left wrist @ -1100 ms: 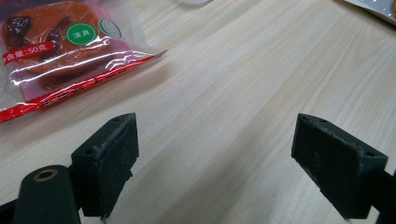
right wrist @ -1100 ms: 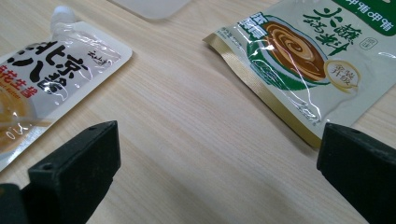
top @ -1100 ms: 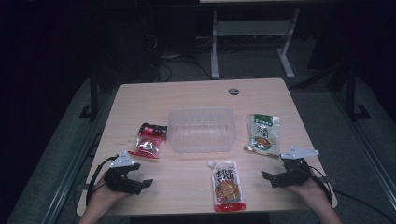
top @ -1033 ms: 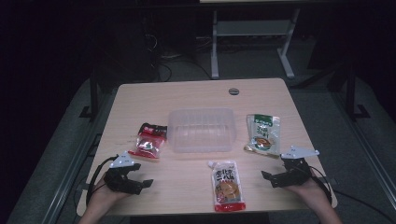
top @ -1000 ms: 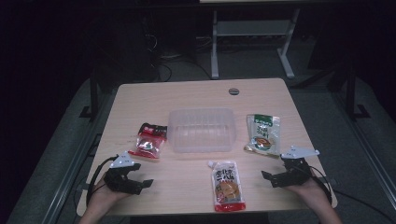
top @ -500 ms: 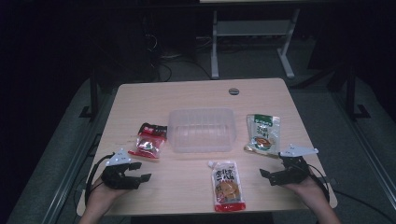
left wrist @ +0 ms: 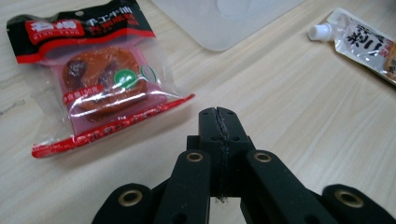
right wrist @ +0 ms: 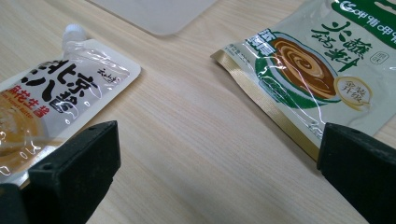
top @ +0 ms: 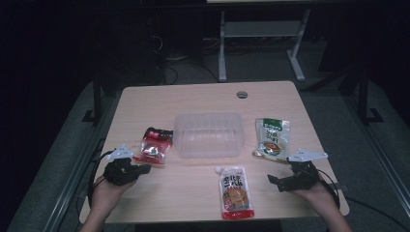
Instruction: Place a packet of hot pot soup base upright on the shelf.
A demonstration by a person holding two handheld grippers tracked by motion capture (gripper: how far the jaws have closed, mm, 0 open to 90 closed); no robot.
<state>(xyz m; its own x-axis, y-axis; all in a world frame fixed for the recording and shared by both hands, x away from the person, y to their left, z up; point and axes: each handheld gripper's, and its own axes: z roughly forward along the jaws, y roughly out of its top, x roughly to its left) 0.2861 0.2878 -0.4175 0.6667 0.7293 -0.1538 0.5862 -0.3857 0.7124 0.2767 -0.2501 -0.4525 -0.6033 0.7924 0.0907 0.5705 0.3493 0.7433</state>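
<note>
High view: our left gripper (top: pixel 143 168) hovers just beside the red snack packet (top: pixel 154 145) on the tabletop (top: pixel 193 188), its jaws having just closed tight on nothing. Our right gripper (top: pixel 274 181) holds its jaws wide apart and empty, between the spouted pouch (top: pixel 235 191) and the green sachet (top: pixel 272 138).

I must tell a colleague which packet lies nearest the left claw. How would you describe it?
Find the clear plastic tub at the middle of the table. Just left of it lies a red-and-black packet; unlike the other two packets, it has a see-through window.
</note>
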